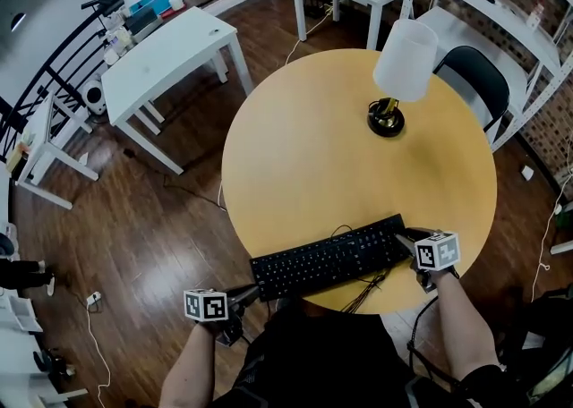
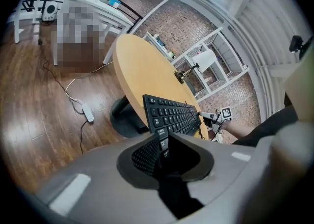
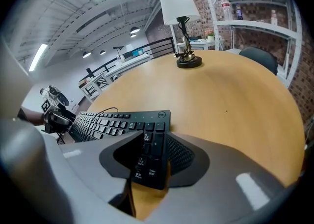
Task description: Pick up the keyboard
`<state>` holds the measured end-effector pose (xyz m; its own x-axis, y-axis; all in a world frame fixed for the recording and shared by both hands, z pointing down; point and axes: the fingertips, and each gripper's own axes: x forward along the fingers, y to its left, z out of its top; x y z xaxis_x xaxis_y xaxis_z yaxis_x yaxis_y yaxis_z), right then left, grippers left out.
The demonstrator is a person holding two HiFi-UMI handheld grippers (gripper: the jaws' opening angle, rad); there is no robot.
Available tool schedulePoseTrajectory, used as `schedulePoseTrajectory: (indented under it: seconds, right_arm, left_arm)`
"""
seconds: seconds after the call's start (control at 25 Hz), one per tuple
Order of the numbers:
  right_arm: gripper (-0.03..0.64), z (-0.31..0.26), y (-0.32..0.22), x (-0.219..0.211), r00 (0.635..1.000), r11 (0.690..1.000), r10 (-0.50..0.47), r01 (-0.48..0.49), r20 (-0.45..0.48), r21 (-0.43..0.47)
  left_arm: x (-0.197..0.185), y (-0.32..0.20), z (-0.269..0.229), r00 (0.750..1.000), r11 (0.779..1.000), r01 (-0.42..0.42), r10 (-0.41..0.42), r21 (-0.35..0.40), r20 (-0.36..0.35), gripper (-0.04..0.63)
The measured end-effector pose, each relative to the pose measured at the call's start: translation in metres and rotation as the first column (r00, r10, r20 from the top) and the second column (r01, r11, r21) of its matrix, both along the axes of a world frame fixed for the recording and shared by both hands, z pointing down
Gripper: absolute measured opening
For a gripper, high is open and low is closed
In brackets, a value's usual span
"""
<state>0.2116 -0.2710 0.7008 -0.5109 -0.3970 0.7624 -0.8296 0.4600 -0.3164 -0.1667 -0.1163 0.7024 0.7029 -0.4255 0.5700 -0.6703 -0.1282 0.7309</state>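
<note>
The black keyboard (image 1: 327, 261), its corner badge seemingly Dell, lies at the round tabletop's (image 1: 340, 156) near edge. The left hand-held gripper (image 2: 161, 150) clamps its left end. The right hand-held gripper (image 3: 149, 156) straddles the right end, jaws slack.

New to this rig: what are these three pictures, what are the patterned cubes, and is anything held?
A person holds a two-jaw gripper in each hand; the patterned cubes belong to them. One camera looks down from the person's head; the other two ride on the grippers, looking along their jaws. The round table bears a black keyboard and a lamp. The left gripper is clamped on the keyboard's left end. The right gripper has the right end between its jaws, but a gap shows beside one pad, so it seems open.
</note>
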Motion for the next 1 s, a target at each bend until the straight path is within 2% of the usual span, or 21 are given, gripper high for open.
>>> schedulePoseTrajectory:
  seconds: [0.16,0.28,0.52,0.6,0.68,0.76,0.84,0.88,0.92,1.0]
  right_arm:
    - [0.179,-0.002,-0.002,0.008,1.0,1.0,0.018,-0.018,0.011,0.007]
    - [0.213,0.003,-0.005,0.01,0.999,0.999,0.033,-0.032,0.04,-0.024]
    - [0.216,0.006,-0.003,0.01,0.999,0.998,0.016,-0.013,0.052,-0.058]
    - [0.215,0.007,-0.005,0.01,0.997,0.998,0.033,-0.03,0.064,-0.059]
    - [0.206,0.011,-0.005,0.007,0.995,0.997,0.04,-0.033,0.095,-0.075]
    - [0.189,0.013,-0.007,0.005,0.993,0.996,0.042,-0.032,0.113,-0.087]
    - [0.19,0.015,-0.009,0.003,0.992,0.995,0.042,-0.031,0.123,-0.097]
    - [0.19,0.016,-0.01,0.002,0.991,0.995,0.04,-0.027,0.127,-0.1]
    - [0.192,0.016,-0.01,0.001,0.991,0.995,0.036,-0.024,0.129,-0.098]
    - [0.192,0.015,-0.011,0.003,0.991,0.996,0.035,-0.024,0.13,-0.089]
  left_arm:
    - [0.004,-0.007,-0.001,1.0,1.0,-0.014,0.014,0.009,0.021,0.103]
    - [0.004,-0.013,0.003,0.999,1.0,-0.031,0.031,-0.006,0.025,0.103]
    - [0.015,-0.014,0.001,0.997,0.998,-0.07,0.07,-0.004,0.046,0.103]
    - [0.022,-0.014,0.001,0.995,0.995,-0.103,0.103,0.004,0.016,0.102]
    - [0.042,-0.01,0.0,0.984,0.985,-0.174,0.174,0.015,-0.022,0.101]
    - [0.06,-0.006,0.005,0.969,0.969,-0.248,0.248,0.01,-0.004,0.1]
    - [0.063,-0.006,0.011,0.965,0.966,-0.258,0.258,-0.005,0.043,0.103]
    - [0.058,-0.008,0.01,0.972,0.973,-0.231,0.231,-0.005,0.046,0.266]
    - [0.05,-0.01,0.007,0.98,0.981,-0.193,0.193,-0.002,0.041,0.363]
    - [0.028,-0.011,0.005,0.99,0.992,-0.127,0.126,-0.002,0.064,0.367]
